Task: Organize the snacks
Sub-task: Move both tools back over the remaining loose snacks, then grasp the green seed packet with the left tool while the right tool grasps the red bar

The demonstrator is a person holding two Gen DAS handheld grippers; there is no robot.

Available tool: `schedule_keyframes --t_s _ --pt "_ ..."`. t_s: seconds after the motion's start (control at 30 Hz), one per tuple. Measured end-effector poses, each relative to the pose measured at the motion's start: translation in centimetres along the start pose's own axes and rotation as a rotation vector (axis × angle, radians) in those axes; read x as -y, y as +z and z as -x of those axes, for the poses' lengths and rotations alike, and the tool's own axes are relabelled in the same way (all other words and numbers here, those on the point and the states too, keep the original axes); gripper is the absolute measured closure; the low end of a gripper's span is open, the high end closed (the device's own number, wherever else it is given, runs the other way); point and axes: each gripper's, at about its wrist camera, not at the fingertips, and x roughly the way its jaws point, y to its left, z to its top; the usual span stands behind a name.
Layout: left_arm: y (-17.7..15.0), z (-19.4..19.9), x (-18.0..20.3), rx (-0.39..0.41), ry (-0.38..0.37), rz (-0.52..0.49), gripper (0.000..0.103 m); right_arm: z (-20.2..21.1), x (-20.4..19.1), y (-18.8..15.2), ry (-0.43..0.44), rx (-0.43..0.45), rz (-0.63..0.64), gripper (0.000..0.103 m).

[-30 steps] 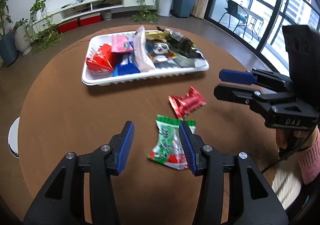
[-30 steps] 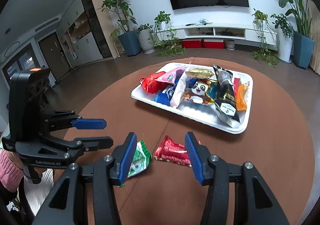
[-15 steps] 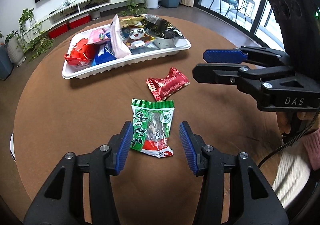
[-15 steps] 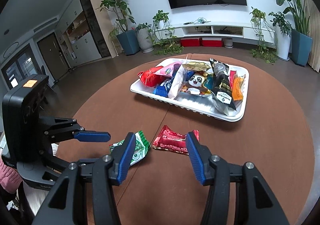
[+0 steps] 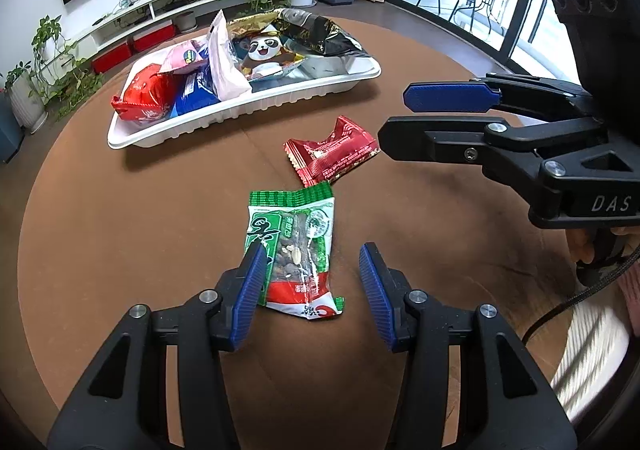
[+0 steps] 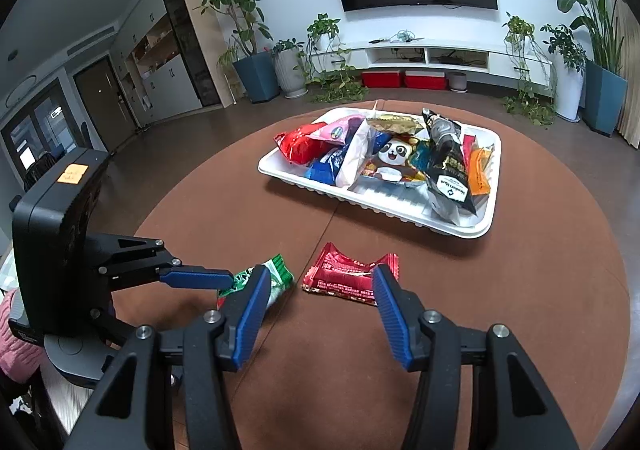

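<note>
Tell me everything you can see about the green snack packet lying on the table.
The green and white plastic snack packet lies flat on the round brown table, outside the white tray. It has crimped green ends, a red band at its near end, and a clear window showing nuts or seeds. Its far corner reaches the red wrapper; whether they touch is unclear. The left tool is open around its near half, one blue pad at its edge.
</note>
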Motion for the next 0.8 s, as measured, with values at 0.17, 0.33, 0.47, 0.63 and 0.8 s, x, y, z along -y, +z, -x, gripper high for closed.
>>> schedule_keyframes --t_s 0.17,0.33,0.47,0.63,0.8 --pt "-0.1 -0.4 -0.2 -0.003 0.006 -0.005 0.057 -0.1 0.1 0.2 0.001 -0.005 -0.001 0.047" --pt "-0.1 -0.6 -0.4 -0.001 0.002 0.01 0.057 -0.1 0.0 0.1 0.0 -0.007 0.0 0.047" --pt "0.1 -0.7 -0.9 0.003 0.005 0.024 0.057 -0.3 0.2 0.1 0.0 -0.012 0.002 0.047" --pt "0.2 -1.0 -1.5 0.003 0.008 0.042 0.057 -0.4 0.2 0.0 -0.002 -0.015 0.003 0.047" --pt "0.0 -1.3 -2.1 0.001 0.013 0.055 0.061 -0.9 0.3 0.0 -0.005 -0.028 0.016 0.047"
